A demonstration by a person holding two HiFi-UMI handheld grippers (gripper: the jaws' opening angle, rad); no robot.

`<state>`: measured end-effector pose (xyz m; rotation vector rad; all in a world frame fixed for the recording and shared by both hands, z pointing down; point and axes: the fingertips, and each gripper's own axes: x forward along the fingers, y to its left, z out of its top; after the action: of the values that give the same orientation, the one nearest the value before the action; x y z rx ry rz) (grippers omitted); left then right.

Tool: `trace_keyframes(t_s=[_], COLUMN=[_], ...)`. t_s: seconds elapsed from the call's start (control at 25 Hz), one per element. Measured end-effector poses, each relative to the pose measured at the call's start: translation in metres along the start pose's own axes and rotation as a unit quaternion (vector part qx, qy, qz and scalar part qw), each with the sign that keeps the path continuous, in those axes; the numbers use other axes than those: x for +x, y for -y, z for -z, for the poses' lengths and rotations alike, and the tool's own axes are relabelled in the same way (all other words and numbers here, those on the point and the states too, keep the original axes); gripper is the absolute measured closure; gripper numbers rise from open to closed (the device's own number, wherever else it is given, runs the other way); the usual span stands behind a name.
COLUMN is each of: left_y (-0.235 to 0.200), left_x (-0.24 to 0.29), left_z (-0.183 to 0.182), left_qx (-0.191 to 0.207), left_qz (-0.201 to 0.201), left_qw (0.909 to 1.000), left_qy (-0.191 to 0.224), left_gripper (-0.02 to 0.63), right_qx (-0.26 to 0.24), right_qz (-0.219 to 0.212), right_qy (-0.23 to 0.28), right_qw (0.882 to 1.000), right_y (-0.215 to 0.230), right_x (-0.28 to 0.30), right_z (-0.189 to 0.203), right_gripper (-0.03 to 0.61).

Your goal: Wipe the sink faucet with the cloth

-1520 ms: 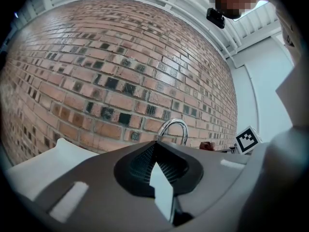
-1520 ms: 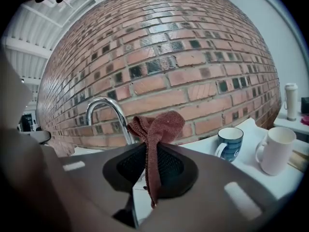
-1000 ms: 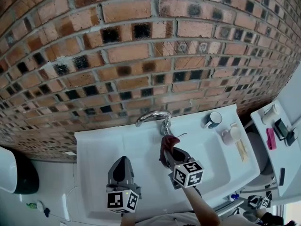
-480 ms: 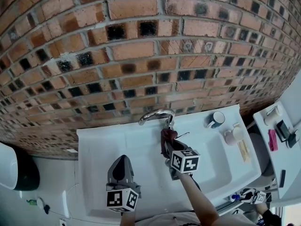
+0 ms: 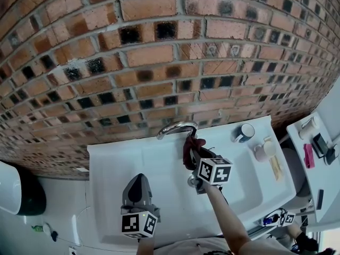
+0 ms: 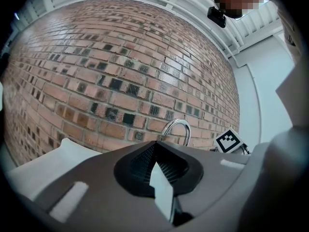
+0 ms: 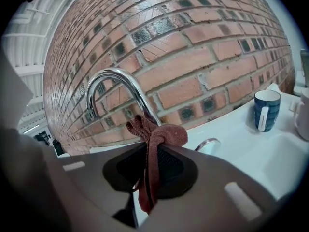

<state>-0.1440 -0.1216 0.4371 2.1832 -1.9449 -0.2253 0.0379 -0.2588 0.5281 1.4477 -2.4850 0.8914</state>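
A chrome arched faucet (image 5: pixel 175 127) rises at the back of the white sink (image 5: pixel 117 163), against the brick wall. My right gripper (image 5: pixel 192 152) is shut on a dark red cloth (image 5: pixel 189 149), and the cloth's bunched top lies against the lower part of the faucet spout (image 7: pixel 126 91). In the right gripper view the cloth (image 7: pixel 153 151) hangs pinched between the jaws. My left gripper (image 5: pixel 139 187) hovers over the basin's left half, shut, with nothing in it. From the left gripper view the faucet (image 6: pixel 177 129) shows ahead.
A blue-and-white mug (image 5: pixel 243 133) stands on the sink's right rim, with a soap dispenser (image 5: pixel 263 152) beside it. The faucet's lever handle (image 7: pixel 208 144) lies right of the spout. A white shelf (image 5: pixel 319 158) with small items is at far right. A dark bin (image 5: pixel 21 195) sits at left.
My right gripper has carried the cloth up and back toward the faucet, from over the basin to the spout's base. The left gripper has stayed put.
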Motion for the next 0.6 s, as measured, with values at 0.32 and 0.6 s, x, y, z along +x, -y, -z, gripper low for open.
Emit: trace_keyframes(t_s=[0.32, 0.6], left_y=[-0.002, -0.003], left_x=[-0.002, -0.004], left_z=[-0.006, -0.005], left_qx=[-0.005, -0.012], left_qz=[-0.007, -0.005], left_qw=[1.0, 0.9999], left_qy=[0.003, 0.006], left_gripper=[0.618, 0.618], right_qx=[0.001, -0.014], right_qz=[-0.044, -0.095], right_qy=[0.07, 0.092], right_qw=[0.997, 0.991], right_y=[-0.035, -0.087], right_x=[-0.02, -0.024], right_z=[-0.062, -0.086], right_gripper=[0.535, 0.535])
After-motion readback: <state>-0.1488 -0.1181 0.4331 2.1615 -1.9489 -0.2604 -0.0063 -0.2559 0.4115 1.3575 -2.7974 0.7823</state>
